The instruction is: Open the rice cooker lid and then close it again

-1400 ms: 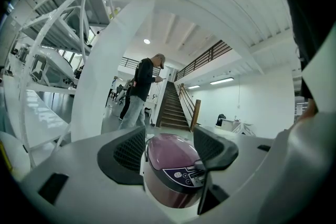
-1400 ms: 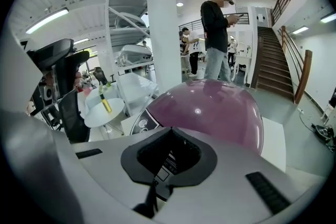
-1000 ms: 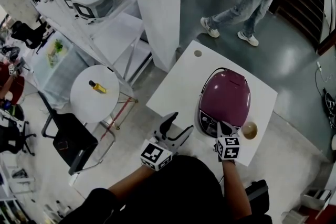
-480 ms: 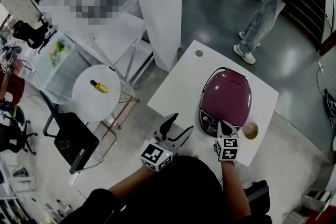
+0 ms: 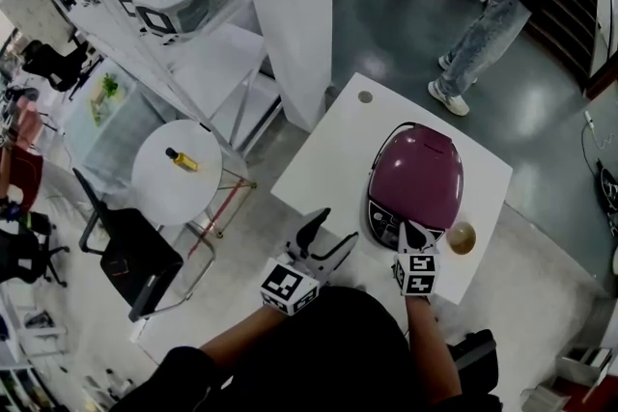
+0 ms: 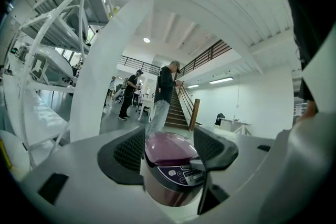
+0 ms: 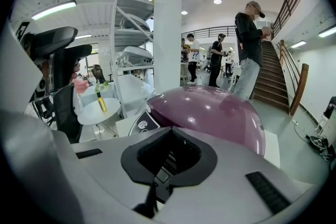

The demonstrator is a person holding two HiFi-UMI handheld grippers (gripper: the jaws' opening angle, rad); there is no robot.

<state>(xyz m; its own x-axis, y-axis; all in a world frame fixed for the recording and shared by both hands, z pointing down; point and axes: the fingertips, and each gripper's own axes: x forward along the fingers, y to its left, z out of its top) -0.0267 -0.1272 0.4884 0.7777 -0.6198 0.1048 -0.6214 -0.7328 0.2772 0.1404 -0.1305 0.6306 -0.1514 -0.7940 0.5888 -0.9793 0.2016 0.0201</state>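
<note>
While our left tongs (image 5: 333, 227) hung spread at the near edge of the desk (image 5: 338, 150), with nothing between their pads and the cooker only framed beyond them, we judged that hand free to steady things. Just to their right, the purple rice cooker (image 5: 417, 177) stood on the near-right part of the white desk, its lid down and its control panel (image 5: 384, 229) facing us. We took it for a stiff, fairly heavy appliance that would not give under the tongs. Its domed lid was glossy and rounded, though, so we expected the pads to slip if we tried to pinch the dome itself. A lid of this kind is likely hinged at the far side and held by a catch at the front. The place to work therefore seemed to be the front edge above the panel: press the release there, then lift or push down at that front lip, not on the crown. Our right tongs (image 5: 410, 233) were pressed together, pinching nothing, their tip over that front edge of the cooker beside the panel; we could not tell whether it touched. A closed tip suited a push on a button, though too hard a push might slide the body across the smooth desk. Further right, a small round bowl (image 5: 461, 239) sat just beside the cooker's base, near enough that we thought a shifted cooker could nudge it.
</note>
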